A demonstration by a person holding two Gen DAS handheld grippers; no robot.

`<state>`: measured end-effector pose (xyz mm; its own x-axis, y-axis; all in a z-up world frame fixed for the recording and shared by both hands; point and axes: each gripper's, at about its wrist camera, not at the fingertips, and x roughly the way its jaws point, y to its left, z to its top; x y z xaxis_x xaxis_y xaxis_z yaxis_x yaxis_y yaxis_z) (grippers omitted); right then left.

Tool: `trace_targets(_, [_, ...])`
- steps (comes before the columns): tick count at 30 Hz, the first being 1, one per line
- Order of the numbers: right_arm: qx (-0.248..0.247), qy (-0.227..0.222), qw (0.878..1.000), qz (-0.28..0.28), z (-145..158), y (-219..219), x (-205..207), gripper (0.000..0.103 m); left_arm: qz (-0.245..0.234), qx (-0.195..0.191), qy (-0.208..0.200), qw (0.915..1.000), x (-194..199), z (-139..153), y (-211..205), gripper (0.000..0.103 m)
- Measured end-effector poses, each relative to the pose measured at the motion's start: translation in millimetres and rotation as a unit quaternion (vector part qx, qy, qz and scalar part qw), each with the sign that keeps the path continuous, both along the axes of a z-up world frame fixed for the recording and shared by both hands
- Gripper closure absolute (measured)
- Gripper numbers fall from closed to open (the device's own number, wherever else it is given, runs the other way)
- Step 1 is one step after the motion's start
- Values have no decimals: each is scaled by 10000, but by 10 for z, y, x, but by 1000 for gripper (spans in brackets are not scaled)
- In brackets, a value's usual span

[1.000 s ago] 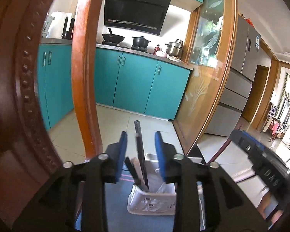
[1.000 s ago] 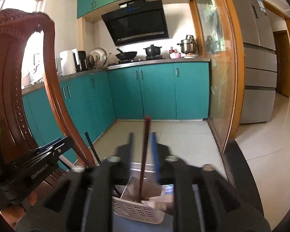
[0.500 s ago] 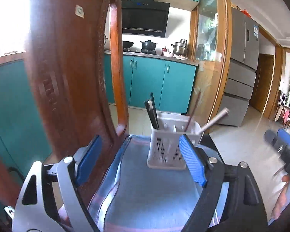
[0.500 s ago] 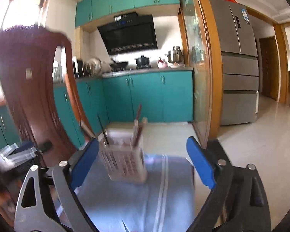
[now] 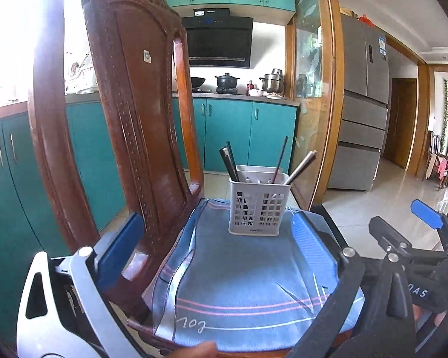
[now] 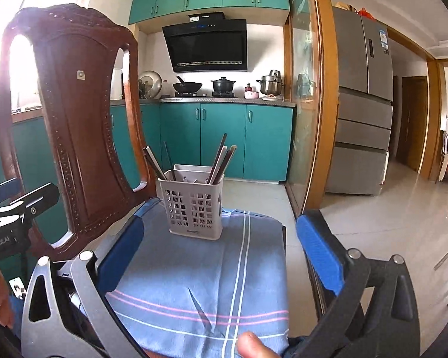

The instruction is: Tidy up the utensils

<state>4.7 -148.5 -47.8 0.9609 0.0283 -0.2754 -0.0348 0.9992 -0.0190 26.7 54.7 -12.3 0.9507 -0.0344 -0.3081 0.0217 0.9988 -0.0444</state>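
A tall carved wooden chair fills the left of the scene, its back rising on the far left and its seat covered by a blue striped cloth. Behind it runs a row of teal cabinets with pots on the stove, and a grey fridge stands far right.

On the far part of the cloth sits a white slotted basket, upright. Chopsticks lean out of it, dark ones to the left and lighter and reddish ones to the right.

The left gripper hangs near, over the seat's front, its blue fingers spread wide apart and holding nothing; the left finger lies beside the chair back. The right gripper is likewise near, fingers wide apart and empty, well short of the basket.
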Motion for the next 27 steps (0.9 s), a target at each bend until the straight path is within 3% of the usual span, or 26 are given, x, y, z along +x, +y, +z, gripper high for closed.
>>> trace_targets(27, [-122, 99, 9999, -20, -28, 76, -75, 3, -11, 11, -47, 10000, -83, 36, -3, 4])
